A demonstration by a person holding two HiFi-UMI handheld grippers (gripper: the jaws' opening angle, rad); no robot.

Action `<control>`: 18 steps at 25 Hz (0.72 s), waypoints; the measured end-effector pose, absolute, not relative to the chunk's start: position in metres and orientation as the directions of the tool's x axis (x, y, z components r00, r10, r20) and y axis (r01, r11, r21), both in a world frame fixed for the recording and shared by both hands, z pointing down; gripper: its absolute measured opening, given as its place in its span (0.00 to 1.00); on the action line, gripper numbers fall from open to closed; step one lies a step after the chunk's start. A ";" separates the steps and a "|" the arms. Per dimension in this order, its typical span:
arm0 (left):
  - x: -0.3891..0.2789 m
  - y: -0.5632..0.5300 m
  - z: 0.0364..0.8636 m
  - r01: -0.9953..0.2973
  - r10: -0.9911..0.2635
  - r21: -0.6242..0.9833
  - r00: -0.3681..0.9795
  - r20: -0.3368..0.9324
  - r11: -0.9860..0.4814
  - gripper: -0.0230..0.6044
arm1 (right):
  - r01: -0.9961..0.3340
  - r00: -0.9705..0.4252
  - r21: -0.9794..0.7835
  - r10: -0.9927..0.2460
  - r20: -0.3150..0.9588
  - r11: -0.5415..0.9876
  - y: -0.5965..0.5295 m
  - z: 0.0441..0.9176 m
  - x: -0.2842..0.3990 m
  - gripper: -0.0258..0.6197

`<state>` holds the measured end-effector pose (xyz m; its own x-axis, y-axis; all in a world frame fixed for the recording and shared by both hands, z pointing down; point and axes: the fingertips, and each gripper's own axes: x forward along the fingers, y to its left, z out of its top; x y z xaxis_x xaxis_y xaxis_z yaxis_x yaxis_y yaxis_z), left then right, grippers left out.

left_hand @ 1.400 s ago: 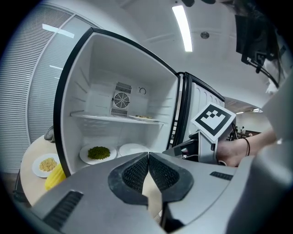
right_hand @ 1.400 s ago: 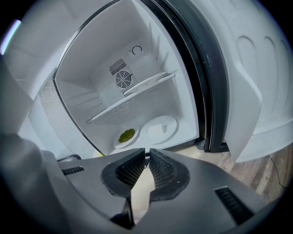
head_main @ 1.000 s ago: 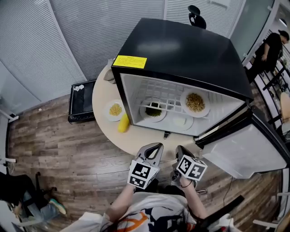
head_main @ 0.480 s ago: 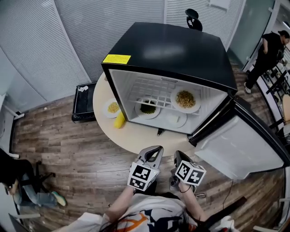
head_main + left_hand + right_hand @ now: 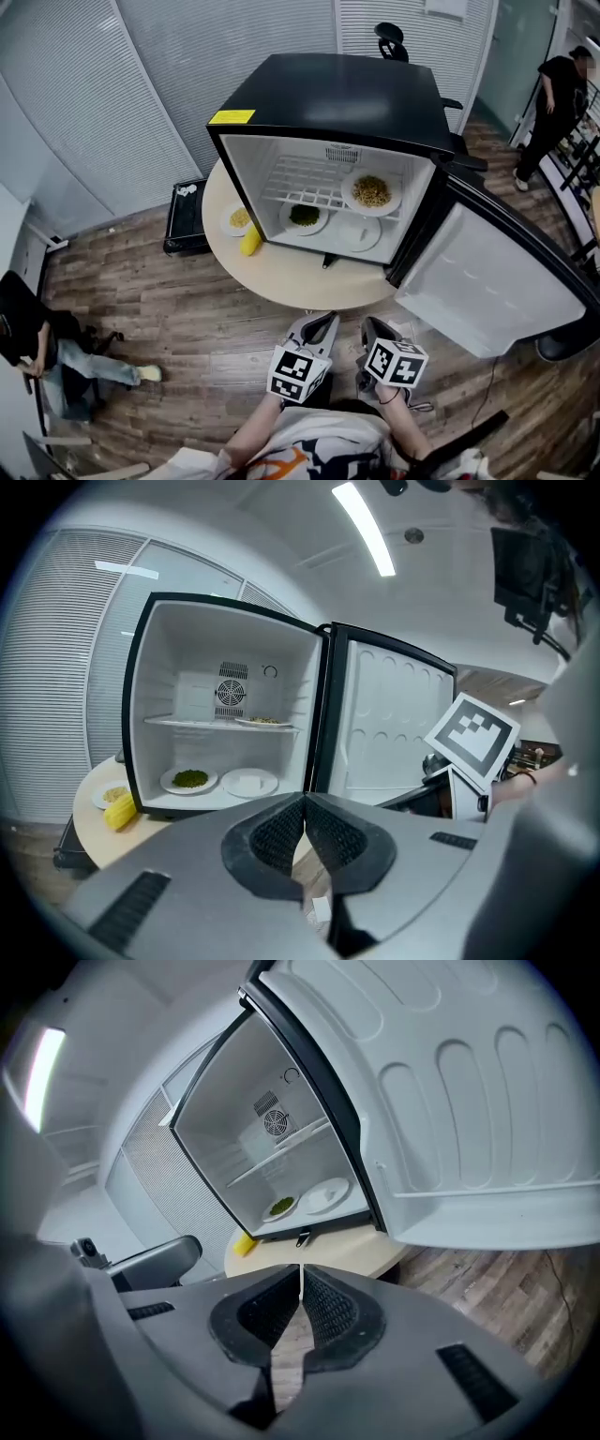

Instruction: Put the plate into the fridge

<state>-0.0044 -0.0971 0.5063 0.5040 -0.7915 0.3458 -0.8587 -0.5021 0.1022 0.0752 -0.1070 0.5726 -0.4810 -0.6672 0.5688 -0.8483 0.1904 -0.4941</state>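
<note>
A black fridge [image 5: 337, 98] stands open on a round table [image 5: 281, 277]. On its upper shelf sits a plate of noodles [image 5: 372, 191]. Its floor holds a plate of green food [image 5: 304, 217] and a white plate [image 5: 361, 232]. Left of the fridge, on the table, are a plate of yellow food [image 5: 238, 219] and a corn cob [image 5: 249, 241]. My left gripper [image 5: 317, 328] and right gripper [image 5: 373, 332] hang low near my body, well short of the table. Both are shut and empty. The left gripper view shows the same plates [image 5: 190, 779] [image 5: 249, 782] beyond the shut jaws.
The fridge door [image 5: 497, 281] swings out to the right over the wooden floor. A black box [image 5: 186, 216] lies on the floor left of the table. One person stands at the far right [image 5: 560, 94]; another sits at the left [image 5: 37, 347]. An office chair [image 5: 392, 39] is behind the fridge.
The head view has drawn back, so the fridge and table look smaller and farther off. Both grippers stay shut, close to my body.
</note>
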 end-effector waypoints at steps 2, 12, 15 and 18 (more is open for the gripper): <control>0.001 -0.085 0.505 -0.861 -0.795 0.097 0.499 0.344 -0.499 0.06 | -0.845 -0.492 -0.494 -0.661 0.566 0.206 -0.095 0.571 0.079 0.08; 0.023 -0.031 0.496 -0.870 -0.815 0.087 0.486 0.316 -0.485 0.06 | -0.831 -0.531 -0.483 -0.648 0.546 0.275 -0.043 0.557 0.094 0.08; 0.029 -0.016 0.494 -0.873 -0.822 0.085 0.482 0.304 -0.481 0.06 | -0.826 -0.543 -0.482 -0.642 0.541 0.292 -0.026 0.555 0.098 0.08; 0.034 0.001 0.495 -0.872 -0.822 0.084 0.484 0.301 -0.482 0.06 | -0.821 -0.553 -0.482 -0.636 0.539 0.305 -0.009 0.554 0.100 0.08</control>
<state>0.0340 0.0014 0.4950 0.4836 -0.8218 0.3015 -0.8719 -0.4825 0.0835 0.1000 -0.0089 0.5542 -0.5527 -0.6359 0.5387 -0.8211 0.3052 -0.4822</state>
